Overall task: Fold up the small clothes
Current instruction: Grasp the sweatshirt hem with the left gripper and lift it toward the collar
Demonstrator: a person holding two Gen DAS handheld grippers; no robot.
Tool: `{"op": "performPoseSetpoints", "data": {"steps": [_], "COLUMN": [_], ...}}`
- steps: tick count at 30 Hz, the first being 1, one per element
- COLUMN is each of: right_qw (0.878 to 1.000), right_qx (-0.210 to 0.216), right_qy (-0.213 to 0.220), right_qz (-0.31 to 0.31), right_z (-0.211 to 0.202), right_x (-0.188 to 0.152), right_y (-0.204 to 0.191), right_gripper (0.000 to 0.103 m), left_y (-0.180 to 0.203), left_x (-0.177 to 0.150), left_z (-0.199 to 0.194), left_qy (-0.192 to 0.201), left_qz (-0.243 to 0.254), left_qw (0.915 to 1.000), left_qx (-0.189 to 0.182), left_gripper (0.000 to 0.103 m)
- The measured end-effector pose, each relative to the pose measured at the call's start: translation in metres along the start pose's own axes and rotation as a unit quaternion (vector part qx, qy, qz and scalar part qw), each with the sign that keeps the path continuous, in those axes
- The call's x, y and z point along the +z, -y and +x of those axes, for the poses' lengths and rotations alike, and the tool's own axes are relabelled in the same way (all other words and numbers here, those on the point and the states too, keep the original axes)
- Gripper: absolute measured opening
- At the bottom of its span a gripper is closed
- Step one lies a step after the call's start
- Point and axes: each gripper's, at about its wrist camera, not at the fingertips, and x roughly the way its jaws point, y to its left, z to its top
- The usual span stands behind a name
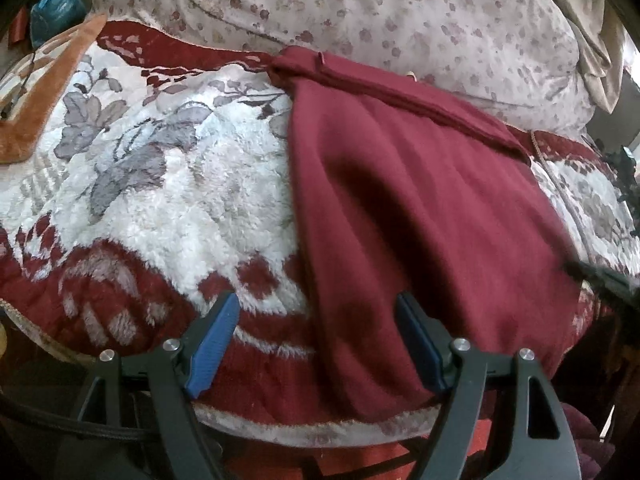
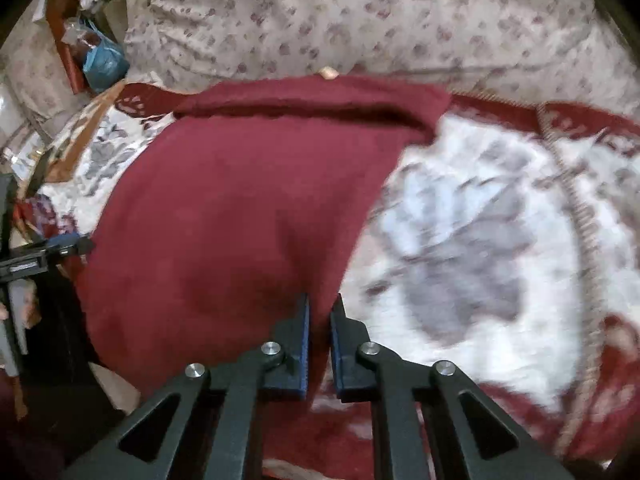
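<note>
A dark red knit garment [image 1: 404, 208] lies spread on a plush red-and-white floral blanket [image 1: 160, 184], its far edge folded over in a band. My left gripper [image 1: 318, 312] is open, its jaws wide apart over the garment's near left edge; the right pad rests on the cloth. In the right wrist view the garment [image 2: 224, 216] fills the left half. My right gripper [image 2: 322, 312] is nearly closed, its jaws pinching the garment's near right edge between the blue pads. The left gripper shows at the far left of the right wrist view [image 2: 68, 246].
A floral-print quilt [image 1: 340, 8] is heaped behind the blanket. A blue plastic bag [image 2: 102, 62] and clutter lie at the far left. An orange blanket border [image 1: 36, 112] runs at the left. The blanket's front edge [image 1: 320, 432] drops off near the grippers.
</note>
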Motion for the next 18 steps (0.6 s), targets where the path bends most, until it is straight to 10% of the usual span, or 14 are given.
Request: {"op": "performPoseSetpoints", "data": {"steps": [7,11,18], "right_qw": [0.999,0.993,0.991], "right_qx": [0.008,0.078,0.094], "right_qy": [-0.016,-0.031,-0.059], "right_qz": [0.026,0.08,0.068], "right_z": [0.008,0.001,-0.007], "right_x": [-0.006,-0.015,-0.041], "right_y": [0.009,0.021,0.02], "right_gripper": [0.011,0.044,0.056], "left_y": [0.013,0.015,0.025], "left_x": [-0.009,-0.014,-0.015], "left_z": [0.004,0.013,0.023], "left_qy": [-0.015,-0.038,-0.045], "left_qz": [0.022,0.023,0.034], "left_qw": [0.9996,0.9989,0.9982], "left_qx": [-0.004,-0.01,-0.018], "left_gripper": [0.078,0.078,0.05]}}
